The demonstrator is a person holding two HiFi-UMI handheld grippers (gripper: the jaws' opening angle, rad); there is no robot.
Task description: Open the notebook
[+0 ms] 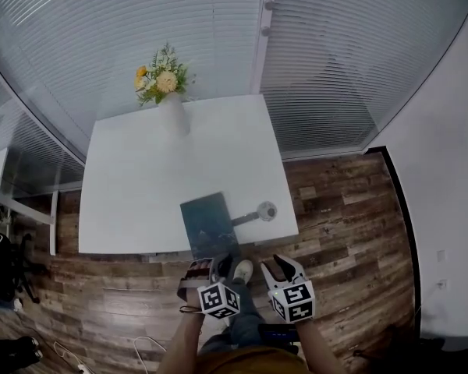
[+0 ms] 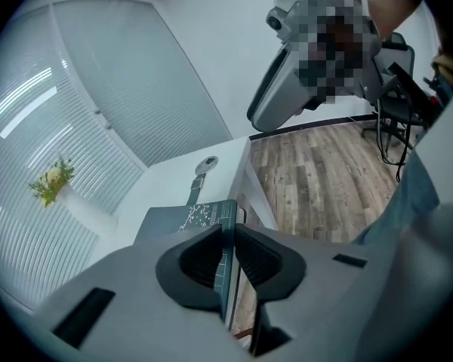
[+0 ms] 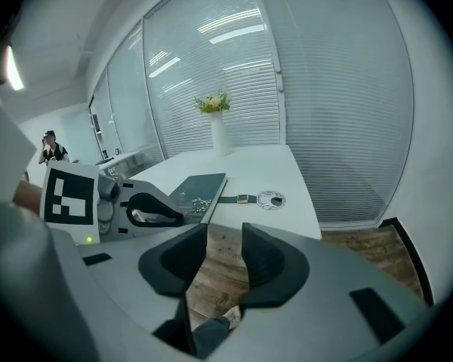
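A dark teal notebook (image 1: 209, 223) lies closed at the near edge of the white table (image 1: 140, 178), its near end sticking out past the edge. My left gripper (image 1: 210, 262) is shut on that near end; in the left gripper view the notebook (image 2: 181, 219) has its edge pinched between the pads of my left gripper (image 2: 230, 228). To its right, my right gripper (image 1: 281, 262) hangs over the wooden floor. Its jaws (image 3: 225, 236) are open with nothing between them. The right gripper view also shows the notebook (image 3: 200, 187) and the left gripper (image 3: 155, 206) at its corner.
A wristwatch (image 1: 264, 210) lies just right of the notebook. A white vase with yellow flowers (image 1: 171, 107) stands at the table's far side. Blinds cover the glass wall behind. A person's feet are below the table edge, and another desk is at the far left.
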